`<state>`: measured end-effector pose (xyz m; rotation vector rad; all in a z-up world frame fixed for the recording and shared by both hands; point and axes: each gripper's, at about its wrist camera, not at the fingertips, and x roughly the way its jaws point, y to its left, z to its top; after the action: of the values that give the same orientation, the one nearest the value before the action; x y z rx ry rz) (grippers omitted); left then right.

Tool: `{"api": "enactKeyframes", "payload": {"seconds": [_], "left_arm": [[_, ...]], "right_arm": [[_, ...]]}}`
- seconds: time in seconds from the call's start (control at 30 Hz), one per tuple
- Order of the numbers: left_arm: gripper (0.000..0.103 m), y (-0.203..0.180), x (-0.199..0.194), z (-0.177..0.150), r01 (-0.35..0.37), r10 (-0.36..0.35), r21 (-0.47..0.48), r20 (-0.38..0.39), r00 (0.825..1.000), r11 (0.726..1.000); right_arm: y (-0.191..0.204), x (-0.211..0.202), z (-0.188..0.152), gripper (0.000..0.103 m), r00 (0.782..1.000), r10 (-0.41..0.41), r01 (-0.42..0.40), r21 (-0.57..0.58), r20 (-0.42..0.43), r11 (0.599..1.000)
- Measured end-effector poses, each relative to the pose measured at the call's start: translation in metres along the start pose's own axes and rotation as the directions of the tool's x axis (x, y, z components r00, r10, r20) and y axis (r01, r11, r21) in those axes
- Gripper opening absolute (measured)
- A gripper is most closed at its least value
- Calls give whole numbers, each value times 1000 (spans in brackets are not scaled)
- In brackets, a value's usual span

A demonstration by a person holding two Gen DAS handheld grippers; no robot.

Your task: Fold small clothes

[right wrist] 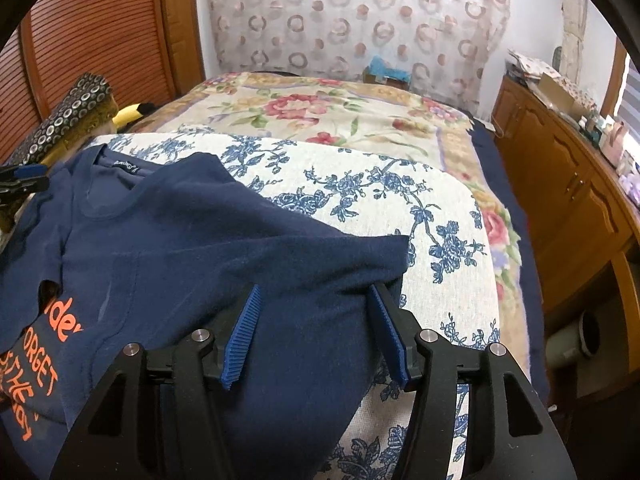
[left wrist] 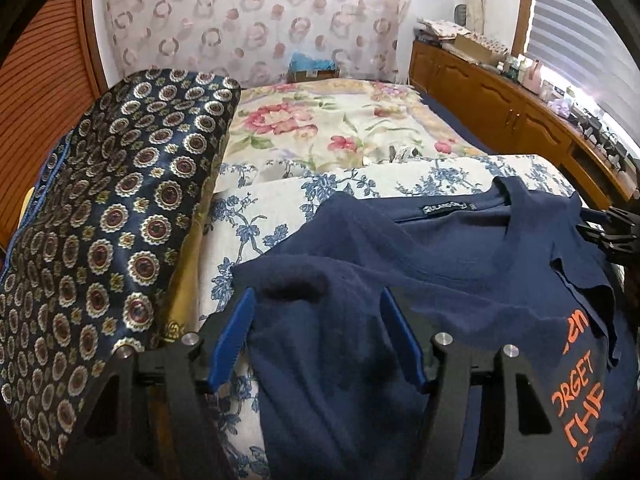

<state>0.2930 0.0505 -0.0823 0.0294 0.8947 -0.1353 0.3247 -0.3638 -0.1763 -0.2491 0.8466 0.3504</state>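
So, starting at the left gripper (left wrist: 316, 300): its blue pads are spread apart with the left sleeve of the navy T-shirt (left wrist: 420, 272) bunched up between them, but no pinch can be seen, so nothing is counted as held yet. From that claw the sleeve runs off toward 12 o'clock, and the collar sits up around 1 o'clock, with the orange print over at 3 to 4 o'clock.

Same story at the right gripper (right wrist: 314, 300): jaws parted, the other sleeve lying between the pads, nothing clamped as far as can be told. The sleeve hem is found at about 1 o'clock from it, the collar at 10 to 11 o'clock, the print at 8 o'clock.

The shirt is laid front up on the blue-flowered cover (right wrist: 360, 184) on the bed, its long axis running from the collar at 12 back toward the person. Each claw is nearest its own sleeve, so probably both sleeves get grabbed and folded inward across the chest.

The patterned dark cushion (left wrist: 120, 220) is left well off at 9 o'clock.
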Motion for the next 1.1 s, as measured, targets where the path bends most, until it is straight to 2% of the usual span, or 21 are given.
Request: {"api": "enactKeyframes", "payload": {"seconds": [0.03, 0.1, 0.37, 0.63, 0.7, 0.73, 0.77, 0.8, 1.1], "left_arm": [[64, 0, 2, 1, 0, 0, 1, -5, 1000, 1000], [55, 0, 4, 1, 1, -1, 0, -13, 1000, 1000], [55, 3, 19, 1, -7, 6, -16, -50, 999, 1000], [53, 1, 22, 2, -11, 11, -12, -36, 999, 1000], [31, 1, 22, 2, -14, 14, -20, -21, 1000, 1000], [27, 3, 20, 3, -8, 8, -27, -14, 1000, 1000], [16, 4, 18, 3, 0, 0, -35, -9, 1000, 999], [12, 6, 17, 4, 5, -5, -42, -7, 1000, 999], [9, 12, -6, 10, 8, -6, -45, 49, 999, 999]], "right_arm": [[0, 1, 0, 58, 1000, 3, -3, 1, -1, 1000], [1, 0, 0, 59, 1000, 3, -3, 2, -1, 1000], [3, 2, -1, 62, 1000, 9, -9, 3, -3, 1000], [3, 3, -1, 63, 1000, 9, -9, 3, -2, 1000], [3, 2, -1, 63, 1000, 9, -9, 3, -2, 1000], [3, 2, -1, 63, 1000, 9, -9, 3, -2, 1000], [3, 2, -1, 63, 1000, 9, -9, 3, -2, 1000], [3, 3, -1, 63, 1000, 9, -9, 3, -2, 1000], [3, 3, -1, 63, 1000, 8, -8, 3, -2, 1000]]}}
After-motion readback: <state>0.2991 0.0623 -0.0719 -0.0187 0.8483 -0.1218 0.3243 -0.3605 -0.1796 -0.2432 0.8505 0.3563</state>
